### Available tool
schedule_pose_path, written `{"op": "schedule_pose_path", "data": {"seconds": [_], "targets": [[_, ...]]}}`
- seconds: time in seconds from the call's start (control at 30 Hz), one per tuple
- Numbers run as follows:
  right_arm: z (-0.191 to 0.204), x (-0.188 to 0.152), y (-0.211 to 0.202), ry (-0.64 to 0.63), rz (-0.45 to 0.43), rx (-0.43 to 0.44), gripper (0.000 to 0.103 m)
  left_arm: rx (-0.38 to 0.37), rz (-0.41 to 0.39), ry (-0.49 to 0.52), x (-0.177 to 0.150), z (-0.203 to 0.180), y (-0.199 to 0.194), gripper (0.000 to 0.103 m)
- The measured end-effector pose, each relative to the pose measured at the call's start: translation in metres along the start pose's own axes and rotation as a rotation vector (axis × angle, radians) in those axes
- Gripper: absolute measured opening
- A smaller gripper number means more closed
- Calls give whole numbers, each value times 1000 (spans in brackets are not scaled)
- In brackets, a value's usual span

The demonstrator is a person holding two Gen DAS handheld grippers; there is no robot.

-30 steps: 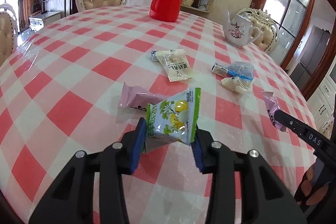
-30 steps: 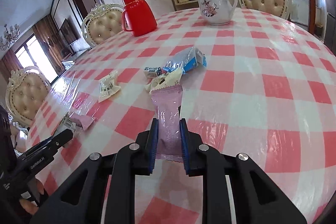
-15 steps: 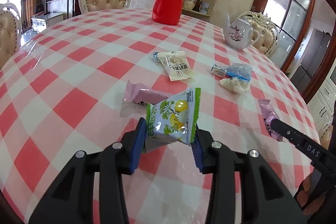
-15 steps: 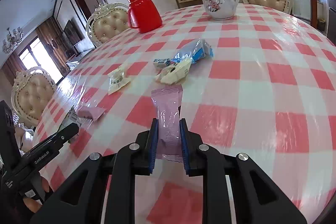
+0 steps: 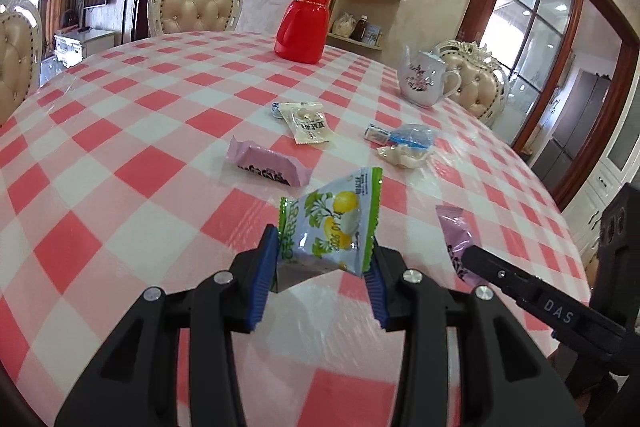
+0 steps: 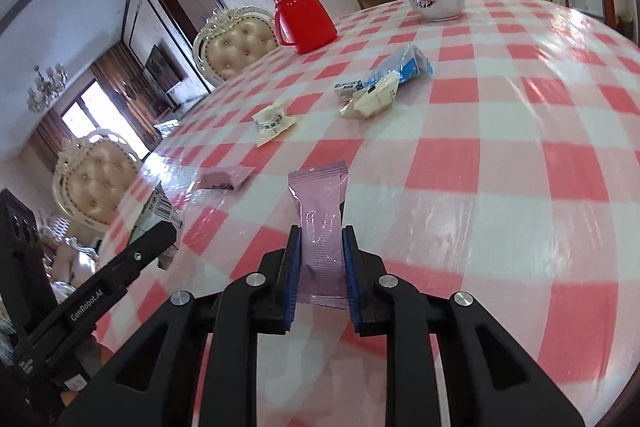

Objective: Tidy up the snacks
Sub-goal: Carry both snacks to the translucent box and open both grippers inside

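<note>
My left gripper (image 5: 322, 259) is shut on a green and white snack packet (image 5: 332, 227) with a lemon print, held above the checked table. My right gripper (image 6: 320, 259) is shut on a long pink snack bar (image 6: 322, 223), which stands up between the pads. On the table lie a purple wrapped snack (image 5: 266, 169), a cream packet (image 5: 307, 123), and a small cluster of a blue and white packet (image 5: 412, 135) with a pale wrapper (image 5: 404, 157). The right gripper with its pink bar (image 5: 456, 243) shows at the right of the left wrist view.
A red thermos jug (image 5: 304, 23) and a white flowered teapot (image 5: 424, 77) stand at the far side of the round table (image 5: 120, 155). Padded chairs (image 5: 194, 7) ring it. A corner shelf (image 5: 368, 15) stands behind.
Both grippers have drawn back toward the near table edge with their packets still held. The snacks on the table now look farther off.
</note>
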State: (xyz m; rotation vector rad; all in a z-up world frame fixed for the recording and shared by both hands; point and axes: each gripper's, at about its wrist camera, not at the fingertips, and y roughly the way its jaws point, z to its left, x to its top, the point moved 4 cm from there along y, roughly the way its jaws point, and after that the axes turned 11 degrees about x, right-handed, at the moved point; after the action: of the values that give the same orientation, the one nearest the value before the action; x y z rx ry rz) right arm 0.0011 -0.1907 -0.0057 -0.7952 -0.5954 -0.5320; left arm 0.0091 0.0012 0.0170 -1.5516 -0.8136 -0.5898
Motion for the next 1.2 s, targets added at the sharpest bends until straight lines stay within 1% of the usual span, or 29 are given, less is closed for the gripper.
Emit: {"op": "schedule_pose_path", "data": {"seconds": [0.1, 0.23, 0.4, 0.57, 0.8, 0.97, 1.2], "targets": [[10, -13, -11, 20, -7, 52, 21, -31, 10, -19, -10, 4, -10, 41], [25, -32, -19, 2, 8, 79, 21, -31, 25, -13, -24, 9, -22, 41], [42, -45, -26, -31, 22, 81, 21, 17, 28, 21, -29, 18, -38, 42], [60, -57, -31, -70, 33, 86, 21, 81, 7, 69, -32, 31, -61, 42], [99, -73, -37, -156, 54, 111, 21, 117, -14, 112, -45, 53, -95, 42], [129, -88, -37, -222, 78, 132, 21, 151, -18, 110, -56, 81, -114, 42], [170, -110, -31, -301, 122, 176, 21, 204, -25, 99, -60, 124, -139, 43]]}}
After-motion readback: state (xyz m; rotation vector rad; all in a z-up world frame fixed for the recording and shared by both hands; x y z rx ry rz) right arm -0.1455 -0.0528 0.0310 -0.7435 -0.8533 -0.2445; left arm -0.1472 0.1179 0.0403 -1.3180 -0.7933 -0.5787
